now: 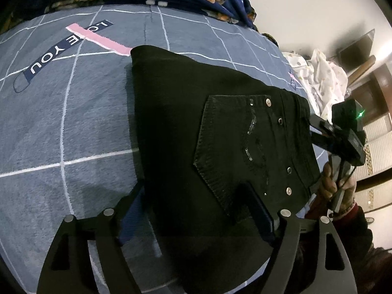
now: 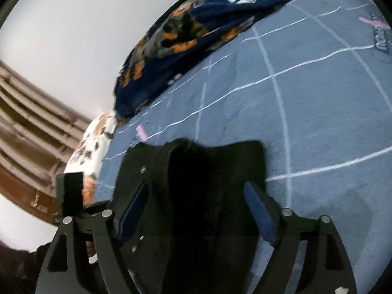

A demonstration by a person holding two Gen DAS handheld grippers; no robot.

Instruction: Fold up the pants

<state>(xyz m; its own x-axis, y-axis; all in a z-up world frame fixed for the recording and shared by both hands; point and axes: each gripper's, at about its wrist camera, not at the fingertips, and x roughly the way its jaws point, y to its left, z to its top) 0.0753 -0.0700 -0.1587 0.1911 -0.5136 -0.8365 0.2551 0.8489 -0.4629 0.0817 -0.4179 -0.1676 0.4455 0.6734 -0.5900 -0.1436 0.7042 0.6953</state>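
Note:
Black folded pants (image 1: 196, 127) lie on the blue checked bedsheet (image 1: 73, 122), back pocket with studs facing up. My left gripper (image 1: 193, 187) stands open over their near end; its left finger (image 1: 133, 208) is beside the pants' left edge and its right finger (image 1: 257, 210) is over the cloth. The right gripper (image 1: 343, 132), held by a hand (image 1: 330, 183), sits at the waistband side. In the right wrist view the right gripper (image 2: 196, 183) is open, its pads apart on either side of the pants (image 2: 196, 166) and not pressing on them.
A dark blue blanket with orange patches (image 2: 186, 31) is heaped at the far edge of the bed. A white spotted cloth (image 1: 323, 80) lies at the right end. Wooden furniture (image 1: 367, 90) and a pale wall stand beyond the bed.

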